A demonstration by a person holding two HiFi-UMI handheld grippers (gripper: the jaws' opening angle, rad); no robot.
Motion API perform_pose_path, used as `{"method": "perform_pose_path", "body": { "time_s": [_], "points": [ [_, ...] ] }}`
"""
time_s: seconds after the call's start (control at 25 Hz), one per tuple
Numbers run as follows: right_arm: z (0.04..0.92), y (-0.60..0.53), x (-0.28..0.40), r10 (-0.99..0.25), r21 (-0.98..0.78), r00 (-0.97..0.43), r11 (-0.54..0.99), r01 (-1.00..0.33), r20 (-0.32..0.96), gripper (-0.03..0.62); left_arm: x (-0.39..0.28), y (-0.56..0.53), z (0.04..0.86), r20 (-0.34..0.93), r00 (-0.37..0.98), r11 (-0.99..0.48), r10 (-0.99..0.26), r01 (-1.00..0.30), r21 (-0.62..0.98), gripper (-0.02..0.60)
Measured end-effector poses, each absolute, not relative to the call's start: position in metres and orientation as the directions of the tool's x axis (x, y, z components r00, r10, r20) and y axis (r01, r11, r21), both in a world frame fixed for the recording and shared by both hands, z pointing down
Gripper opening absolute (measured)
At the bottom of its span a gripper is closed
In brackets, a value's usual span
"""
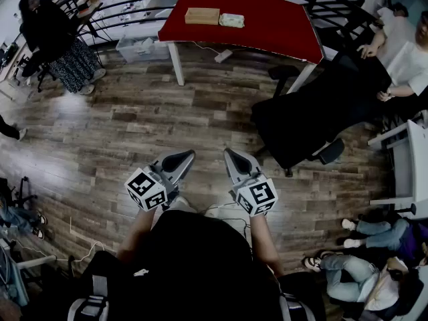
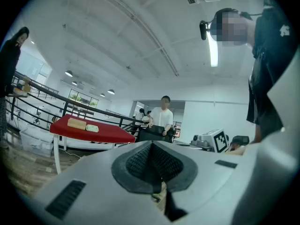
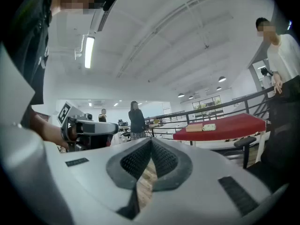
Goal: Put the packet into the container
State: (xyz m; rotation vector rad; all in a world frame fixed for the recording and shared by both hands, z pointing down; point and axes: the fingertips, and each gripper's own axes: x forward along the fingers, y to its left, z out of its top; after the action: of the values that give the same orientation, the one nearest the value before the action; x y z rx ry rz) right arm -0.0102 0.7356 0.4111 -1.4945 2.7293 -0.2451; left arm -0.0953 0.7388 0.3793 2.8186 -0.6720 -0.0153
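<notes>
While both pairs of tongs are clenched on nothing, they point level from the person's waist across the room, side by side and near each other. The left tongs (image 1: 178,162) show their ribbed pads pressed together at the tips in the left gripper view (image 2: 151,150), with nothing caught between them. The right tongs (image 1: 234,160) look the same in the right gripper view (image 3: 151,149), and only the plank floor (image 1: 134,112) is visible through the slit below the pads.

Beyond the tongs lies a wide stretch of that floor, and then the red bench (image 1: 281,29) at the far side, well apart from both hands. The packet (image 1: 231,20), a pale greenish pouch, lies flat on the bench just beside the tan container (image 1: 202,15), on the container's right as the person faces it. Both gripper views agree: container (image 2: 77,123) to the left, packet (image 2: 92,128) to the right.

The packet sits almost straight ahead of the right tongs and slightly right of the left ones, so the right hand looks marginally better placed for the pick. Its long axis seems to run across the bench, parallel to the near edge, though it is too small here to be sure. The person probably has to walk to the bench first, then approach across the packet's short side with the tongs spread.
</notes>
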Motion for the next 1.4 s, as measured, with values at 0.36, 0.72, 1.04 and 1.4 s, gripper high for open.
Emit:
{"method": "perform_pose_path", "body": {
  "time_s": [0.36, 0.72, 1.04, 1.4],
  "points": [
    [0.412, 0.749, -0.009, -0.823, -0.152, -0.567, 0.556, -0.817, 0.041, 0.021, -0.080, 0.759, 0.387, 0.055, 0.908, -0.885, -0.415, -0.416, 0.209, 0.009],
    [0.424, 0.748, 0.001, -0.826, -0.176, -0.561, 0.545, -0.820, 0.055, 0.021, -0.064, 0.760, 0.393, 0.098, 0.915, -0.890, -0.391, -0.403, 0.214, 0.008],
    [0.435, 0.711, 0.026, -0.840, -0.222, -0.539, 0.514, -0.829, 0.069, 0.021, -0.032, 0.734, 0.387, 0.091, 0.940, -0.919, -0.329, -0.341, 0.198, 0.008],
    [0.440, 0.603, 0.015, -0.816, -0.205, -0.568, 0.542, -0.815, 0.103, 0.021, -0.035, 0.640, 0.396, 0.049, 0.948, -0.915, -0.316, -0.318, 0.247, 0.008]
  ]
}}
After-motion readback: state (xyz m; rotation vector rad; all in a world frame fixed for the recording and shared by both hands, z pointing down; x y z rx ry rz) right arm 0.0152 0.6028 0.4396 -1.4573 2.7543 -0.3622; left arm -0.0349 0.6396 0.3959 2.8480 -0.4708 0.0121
